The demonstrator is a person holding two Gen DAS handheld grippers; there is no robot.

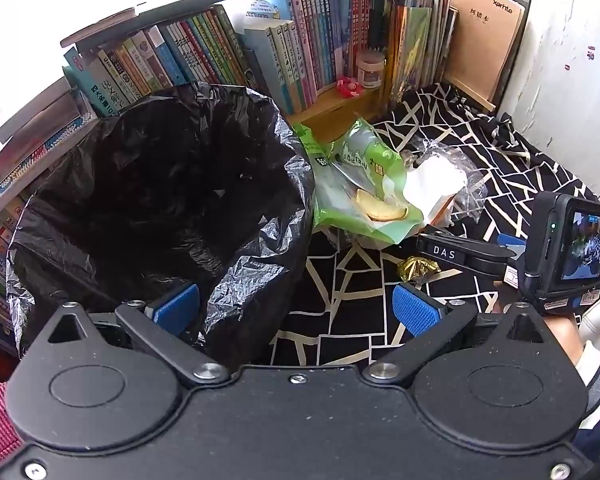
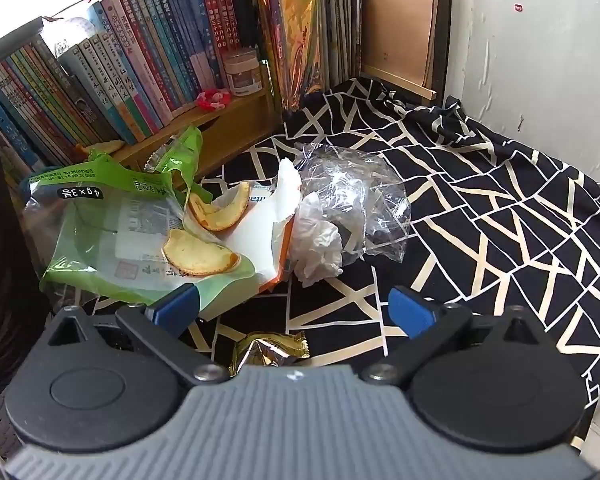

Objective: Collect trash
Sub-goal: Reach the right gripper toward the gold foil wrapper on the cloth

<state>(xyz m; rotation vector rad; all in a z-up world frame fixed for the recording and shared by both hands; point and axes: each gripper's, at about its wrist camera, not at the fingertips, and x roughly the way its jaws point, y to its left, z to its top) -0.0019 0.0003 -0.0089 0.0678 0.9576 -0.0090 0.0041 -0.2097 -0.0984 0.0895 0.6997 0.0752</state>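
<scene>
A bin lined with a black bag (image 1: 160,200) stands at the left of the left wrist view. My left gripper (image 1: 298,310) hangs open over its near rim, nothing between the blue pads. Right of the bin lies a trash pile: a green wrapper (image 2: 112,232) (image 1: 360,184), two orange peels (image 2: 200,258) (image 2: 220,212), a white torn packet (image 2: 264,236), a crumpled tissue (image 2: 320,248) and clear plastic (image 2: 356,196). A gold wrapper (image 2: 270,354) (image 1: 418,268) lies just below my right gripper (image 2: 294,312), which is open and empty. The right gripper (image 1: 460,254) also shows from the side in the left wrist view.
Books (image 1: 204,52) fill a low wooden shelf (image 2: 220,132) behind the pile, with a small jar (image 2: 242,72) on it. A black cloth with cream lines (image 2: 480,200) covers the surface. A white wall (image 2: 540,60) closes the right side. A sleeve (image 1: 596,372) is at the right edge.
</scene>
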